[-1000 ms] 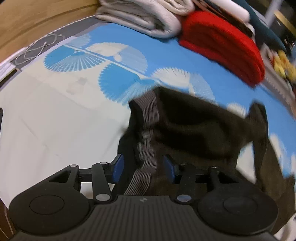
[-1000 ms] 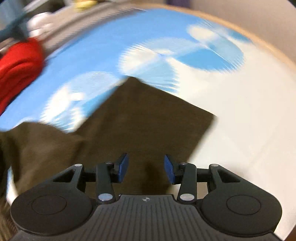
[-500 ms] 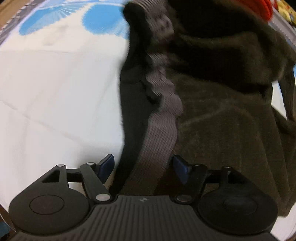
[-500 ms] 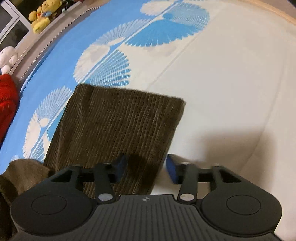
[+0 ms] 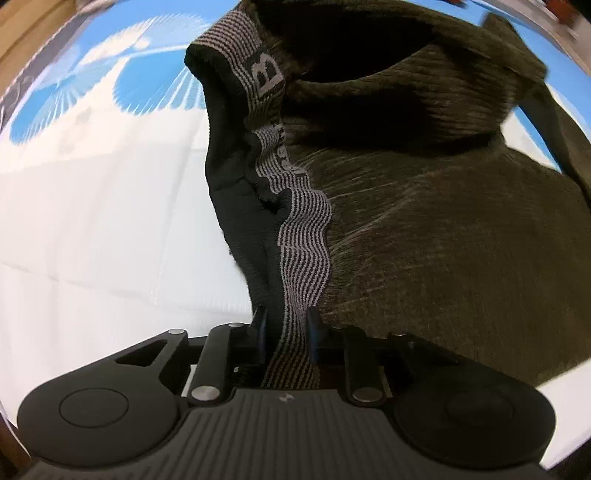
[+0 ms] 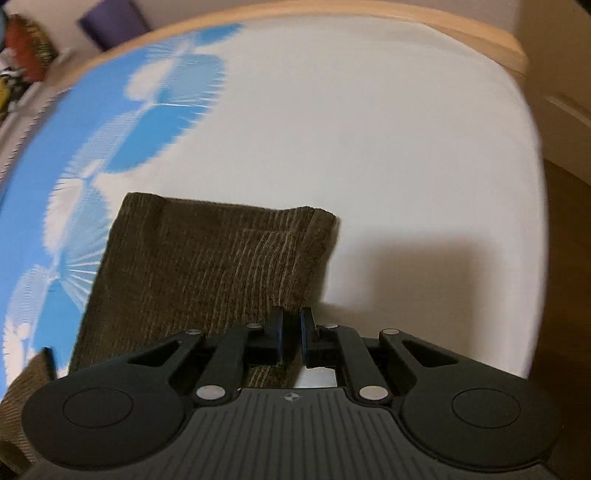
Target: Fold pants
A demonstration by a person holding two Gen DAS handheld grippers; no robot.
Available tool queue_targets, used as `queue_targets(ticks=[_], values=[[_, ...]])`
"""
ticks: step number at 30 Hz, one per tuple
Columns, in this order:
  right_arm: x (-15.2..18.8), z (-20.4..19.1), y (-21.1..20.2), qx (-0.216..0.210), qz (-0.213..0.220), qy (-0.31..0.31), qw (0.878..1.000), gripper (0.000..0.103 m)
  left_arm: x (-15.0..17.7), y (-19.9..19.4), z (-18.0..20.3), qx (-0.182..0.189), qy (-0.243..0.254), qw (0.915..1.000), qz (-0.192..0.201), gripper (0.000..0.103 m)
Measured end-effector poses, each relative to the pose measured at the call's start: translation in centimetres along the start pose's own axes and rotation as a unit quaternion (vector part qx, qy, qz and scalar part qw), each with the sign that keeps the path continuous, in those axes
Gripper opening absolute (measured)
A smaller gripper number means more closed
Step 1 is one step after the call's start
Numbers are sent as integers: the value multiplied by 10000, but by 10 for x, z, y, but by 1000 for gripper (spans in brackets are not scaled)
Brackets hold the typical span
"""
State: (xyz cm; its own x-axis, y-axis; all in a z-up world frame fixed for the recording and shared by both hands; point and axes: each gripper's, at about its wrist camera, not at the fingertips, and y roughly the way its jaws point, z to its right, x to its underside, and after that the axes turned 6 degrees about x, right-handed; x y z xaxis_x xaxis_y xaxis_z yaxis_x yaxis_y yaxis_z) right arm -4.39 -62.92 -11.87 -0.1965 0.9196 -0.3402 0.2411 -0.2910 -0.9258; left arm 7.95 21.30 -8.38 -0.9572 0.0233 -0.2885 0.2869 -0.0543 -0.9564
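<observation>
Left gripper (image 5: 284, 332): jaws are being held narrow, pinched on the striped elastic waistband (image 5: 303, 243) of the pants (image 5: 424, 221).
Right gripper (image 6: 291, 334): fingers are being held nearly together at the side edge of the pant leg (image 6: 207, 266); whether cloth is actually being pinched cannot be told, since the contact is being hidden behind the fingers.
Task item location: the dark olive corduroy pants are lying on the bedsheet (image 6: 369, 147); the waist end is being shown bunched and raised in the left wrist view, the leg lying flat in the right wrist view.
Edges: the leg hem (image 6: 236, 208) is being seen straight, its right corner lifted slightly; the wooden bed frame (image 6: 443, 27) is bordering the far side of the sheet.
Open room: bare white sheet is lying beyond and right of the hem, and left of the waistband.
Hidden or unclear: the waist opening is being lost in shadow; waistband lettering is only partly readable; the leg's near part is being covered by the gripper body; background is blurred.
</observation>
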Motion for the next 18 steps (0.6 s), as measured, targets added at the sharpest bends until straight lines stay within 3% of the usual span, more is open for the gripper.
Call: queue_targets(ticks=[6, 11, 14, 15, 16, 17, 18], values=[[12, 16, -13, 223, -50, -823, 9963, 8, 25, -12, -15, -144, 284, 9995, -60, 8], [12, 51, -7, 524, -434, -534, 9963, 8, 36, -18, -30, 86, 288, 9995, -81, 8], [8, 58, -7, 246, -428, -283, 9984, 10, 19, -20, -37, 176, 99, 9998, 22, 12], [8, 54, -4, 110, -470, -373, 9981, 15, 16, -21, -39, 185, 15, 9998, 55, 18], [9, 50, -4, 14, -486, -507, 9975, 17, 14, -21, -42, 220, -84, 9997, 66, 37], [10, 44, -2, -28, -493, -679, 9965, 24, 13, -22, -43, 258, -171, 9995, 68, 49], [13, 42, 0, -17, -506, -806, 9955, 39, 10, -20, -44, 298, -223, 9993, 57, 63]])
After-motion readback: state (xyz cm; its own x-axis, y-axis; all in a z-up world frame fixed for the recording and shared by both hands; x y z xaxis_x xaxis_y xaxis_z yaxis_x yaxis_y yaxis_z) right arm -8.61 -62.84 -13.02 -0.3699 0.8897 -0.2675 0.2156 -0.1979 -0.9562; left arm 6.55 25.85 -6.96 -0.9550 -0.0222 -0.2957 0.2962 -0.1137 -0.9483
